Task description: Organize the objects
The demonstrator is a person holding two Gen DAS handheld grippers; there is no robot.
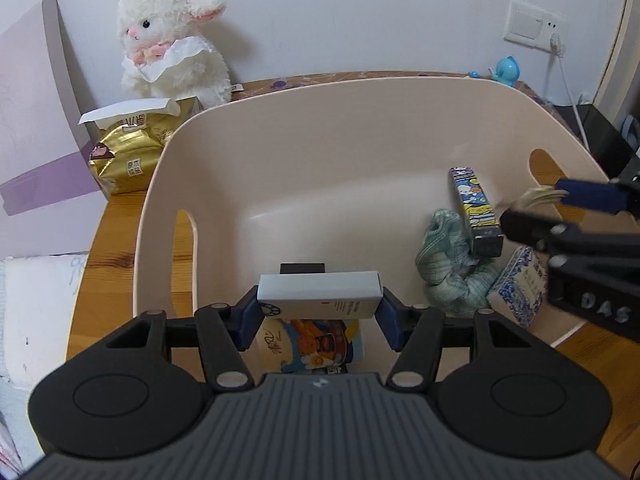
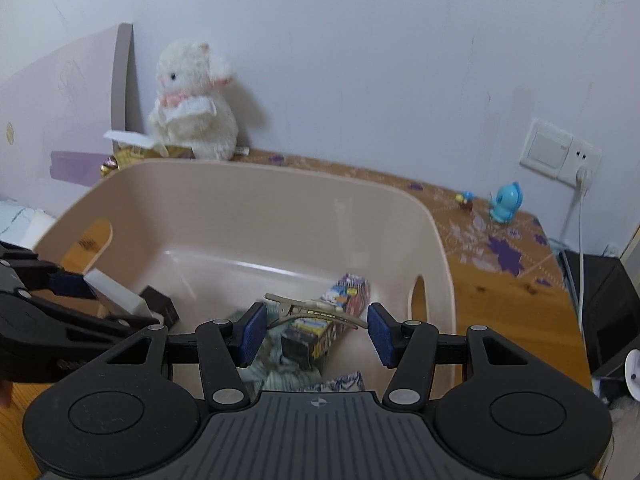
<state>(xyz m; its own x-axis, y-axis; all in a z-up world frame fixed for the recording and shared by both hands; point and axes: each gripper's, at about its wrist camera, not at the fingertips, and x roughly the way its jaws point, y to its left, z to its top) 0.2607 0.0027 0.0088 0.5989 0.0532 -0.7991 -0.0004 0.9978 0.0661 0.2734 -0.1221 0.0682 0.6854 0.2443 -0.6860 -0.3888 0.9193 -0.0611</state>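
The beige bin already holds most of what seems meant for it: a cartoon-printed long box leaning at about three o'clock on its floor, a green crumpled cloth just beside that, a blue-and-white patterned packet near the four o'clock corner, and a colourful flat pack at six o'clock under the left tool. The left gripper is clamped on a white box, held level over the bin's near edge — not yet let go. The right gripper stands fairly wide, and a thin metal hair clip lies across the gap between its pads; whether either pad touches the clip I cannot tell, so it may be loose or just being released above the cloth. I judge the sorting well along, with these two items the last in hand. Outside the bin, at about eleven o'clock, a gold tissue pack and a white plush rabbit sit on the wooden table — possibly left to stay.
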